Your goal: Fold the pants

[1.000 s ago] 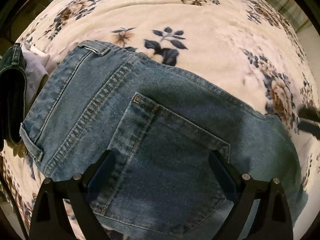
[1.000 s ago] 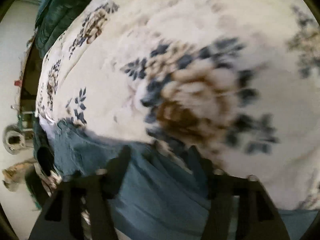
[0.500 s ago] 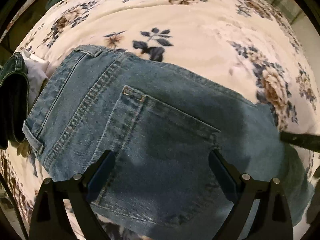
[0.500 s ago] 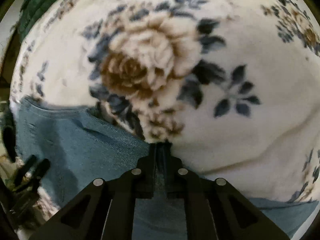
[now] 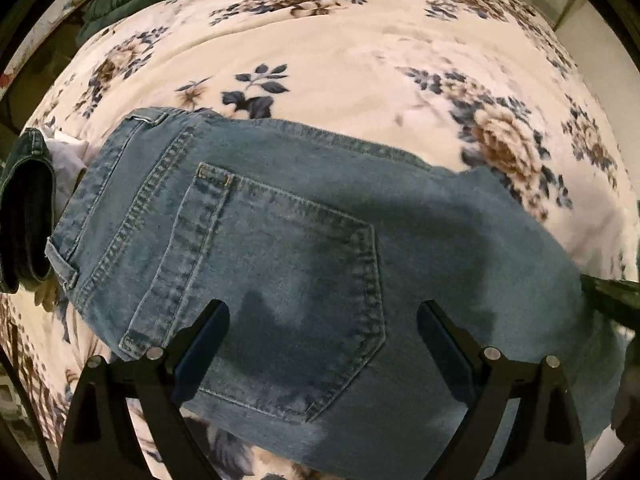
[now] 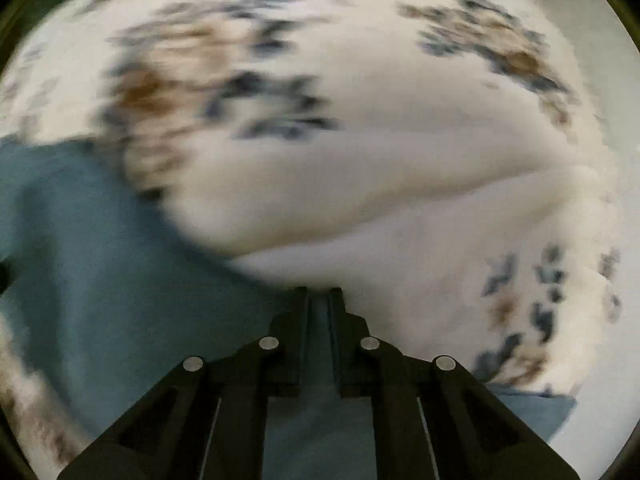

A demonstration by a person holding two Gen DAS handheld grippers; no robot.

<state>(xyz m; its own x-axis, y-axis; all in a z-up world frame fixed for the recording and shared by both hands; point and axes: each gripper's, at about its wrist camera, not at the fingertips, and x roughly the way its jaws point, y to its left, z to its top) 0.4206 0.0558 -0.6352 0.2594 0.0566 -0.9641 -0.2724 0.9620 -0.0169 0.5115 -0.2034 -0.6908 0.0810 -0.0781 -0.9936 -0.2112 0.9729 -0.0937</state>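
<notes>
"Two grippers up, one busy. My right gripper (image 6: 319, 304) has just been closing and now pinches a fold of the jeans (image 5: 320, 264) between its pads. It points down at the bed."

"And your left?"

"My left gripper (image 5: 322, 334) hangs over the seat of the jeans with its jaws wide apart, nothing between them. I judge it waits there to pin or catch the waist end while the right one carries the leg end over."

"Where do the jeans lie?"

"Flat on the floral blanket (image 5: 360, 60), waistband towards the left in the left view, back pocket (image 5: 280, 288) up, right under the open jaws. The leg runs off to the right, where my right gripper's dark tip shows at the edge."

"How do they look?"

"Faded blue denim, pale stitching, belt loops at the waist. Seemingly already doubled leg on leg, though I can't be sure. The right view is blurred, so the pinched edge is hard to read."
</notes>
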